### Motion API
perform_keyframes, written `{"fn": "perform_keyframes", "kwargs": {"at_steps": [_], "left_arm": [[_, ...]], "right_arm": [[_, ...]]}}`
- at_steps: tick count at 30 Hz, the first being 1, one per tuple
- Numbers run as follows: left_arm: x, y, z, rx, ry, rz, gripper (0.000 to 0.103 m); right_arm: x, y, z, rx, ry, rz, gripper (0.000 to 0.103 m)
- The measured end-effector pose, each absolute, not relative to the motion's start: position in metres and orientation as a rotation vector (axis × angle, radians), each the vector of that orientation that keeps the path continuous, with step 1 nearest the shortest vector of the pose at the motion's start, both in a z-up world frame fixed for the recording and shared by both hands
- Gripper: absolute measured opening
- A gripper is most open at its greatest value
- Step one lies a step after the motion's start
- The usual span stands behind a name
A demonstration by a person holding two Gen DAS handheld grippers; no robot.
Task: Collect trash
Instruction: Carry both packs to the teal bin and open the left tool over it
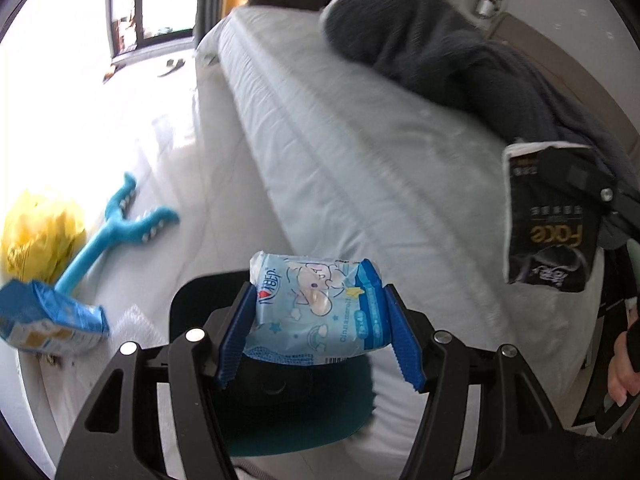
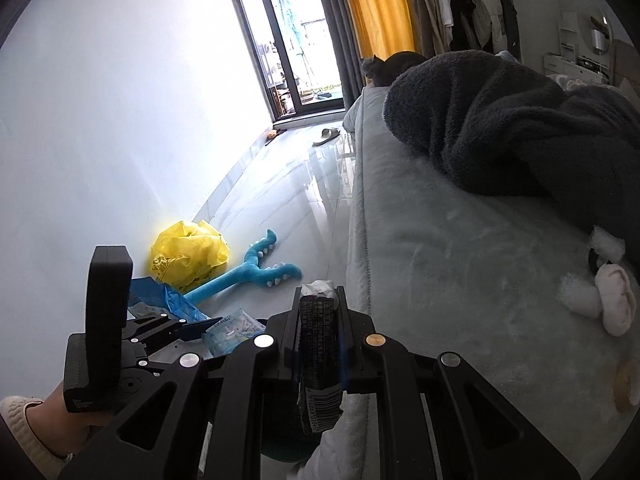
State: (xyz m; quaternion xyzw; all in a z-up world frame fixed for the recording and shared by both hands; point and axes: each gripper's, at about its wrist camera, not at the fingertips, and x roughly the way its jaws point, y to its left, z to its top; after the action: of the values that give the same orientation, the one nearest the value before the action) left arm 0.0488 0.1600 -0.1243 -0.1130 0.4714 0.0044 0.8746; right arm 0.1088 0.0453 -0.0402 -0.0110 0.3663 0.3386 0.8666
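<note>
My left gripper (image 1: 320, 312) is shut on a light blue tissue packet (image 1: 316, 308) with a cartoon print, held above a dark teal bin (image 1: 296, 412). The packet also shows in the right wrist view (image 2: 230, 330). My right gripper (image 2: 320, 320) is shut on a black wrapper (image 2: 318, 364) with a barcode, held edge-on beside the bed. That wrapper shows at the right of the left wrist view (image 1: 548, 224). A blue snack bag (image 1: 48, 320) and a crumpled yellow plastic bag (image 2: 188, 256) lie on the floor by the wall.
A blue plush toy (image 2: 248, 272) lies on the glossy floor. A bed (image 2: 460, 260) with a dark blanket (image 2: 500, 120) fills the right side; a cat (image 2: 384, 68) sits at its far end. White socks (image 2: 612, 304) lie on the bed. A slipper (image 2: 326, 136) lies near the balcony door.
</note>
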Motion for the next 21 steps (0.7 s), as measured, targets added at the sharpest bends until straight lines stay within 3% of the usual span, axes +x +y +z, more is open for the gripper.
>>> {"fn": "perform_keyframes", "kwargs": {"at_steps": [14, 21], "left_arm": [[0.031, 0.209, -0.167, -0.286, 1.140, 0.036, 0.068], [0.022, 0.227, -0.168, -0.288, 1.136, 0.034, 0.077]], "right_arm": [[0.114, 0.102, -0.064, -0.065, 0.851, 0.757, 0.014], [0.114, 0.125, -0.076, -0.083, 0.885, 0.773, 0.014]]}}
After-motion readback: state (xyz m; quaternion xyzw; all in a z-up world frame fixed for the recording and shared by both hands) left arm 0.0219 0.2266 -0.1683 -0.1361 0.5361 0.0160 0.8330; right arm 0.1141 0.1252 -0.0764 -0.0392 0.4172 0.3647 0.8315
